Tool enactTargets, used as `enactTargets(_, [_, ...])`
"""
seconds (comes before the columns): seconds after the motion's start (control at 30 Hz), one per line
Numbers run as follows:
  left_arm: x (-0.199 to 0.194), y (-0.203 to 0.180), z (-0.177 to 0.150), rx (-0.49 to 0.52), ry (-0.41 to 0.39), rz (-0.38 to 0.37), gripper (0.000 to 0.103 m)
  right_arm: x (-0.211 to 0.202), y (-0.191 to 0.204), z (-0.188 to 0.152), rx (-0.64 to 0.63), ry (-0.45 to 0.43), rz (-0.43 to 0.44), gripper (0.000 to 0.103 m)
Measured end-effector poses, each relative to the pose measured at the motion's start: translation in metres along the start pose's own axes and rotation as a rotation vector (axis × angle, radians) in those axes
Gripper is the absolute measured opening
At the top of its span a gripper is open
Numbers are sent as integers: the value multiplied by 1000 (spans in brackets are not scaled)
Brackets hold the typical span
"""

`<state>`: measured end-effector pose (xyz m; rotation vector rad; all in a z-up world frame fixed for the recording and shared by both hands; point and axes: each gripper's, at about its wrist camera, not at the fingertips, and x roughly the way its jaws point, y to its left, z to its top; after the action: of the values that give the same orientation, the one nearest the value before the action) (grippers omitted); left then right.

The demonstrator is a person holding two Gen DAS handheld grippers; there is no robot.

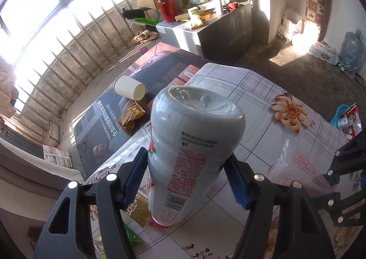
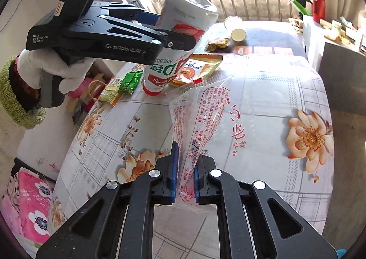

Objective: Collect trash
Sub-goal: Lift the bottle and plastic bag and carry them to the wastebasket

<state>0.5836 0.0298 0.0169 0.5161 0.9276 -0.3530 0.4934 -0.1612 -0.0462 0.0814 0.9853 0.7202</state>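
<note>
Left hand-held gripper (image 1: 185, 174) clamped on an upturned drink bottle (image 1: 194, 140); right hand-held gripper (image 2: 185, 181) pinched together on a clear printed wrapper (image 2: 196, 126).

Item one: grey-white bottle, red cap downward, base up, held by its waist clear above the table (image 2: 263, 121). Item two: wrapper, one end between the blue pads, the rest trailing toward the bottle over the flowered cloth. Uncollected: snack packets (image 2: 199, 69) just behind the bottle, green packets (image 2: 128, 82) beside it toward the gloved hand (image 2: 45, 71), a tipped paper cup (image 1: 129, 87) and a brown crumpled packet (image 1: 131, 117) well beyond it on a dark poster. Step in hand, by my reckoning: two pieces picked up. Next they need carrying to a bin, which is not in sight; the limp wrapper may slip.
</note>
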Motion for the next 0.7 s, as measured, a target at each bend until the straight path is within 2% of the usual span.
enactTargets(0.23, [-97, 16, -35, -154, -130, -19, 64, -54, 6, -23, 94, -79, 19, 7])
enactTargets(0.37, [-161, -1, -50, -169, -220, -44, 64, -98, 11, -49, 179, -150, 29, 7])
enactTargets(0.53, [-228, -63, -62, -111, -338, -152, 64, -160, 22, -109, 314, -252, 29, 7])
enactTargets(0.7, [-249, -153, -58, -43, -356, -335, 64, -222, 25, -181, 443, -356, -55, 7])
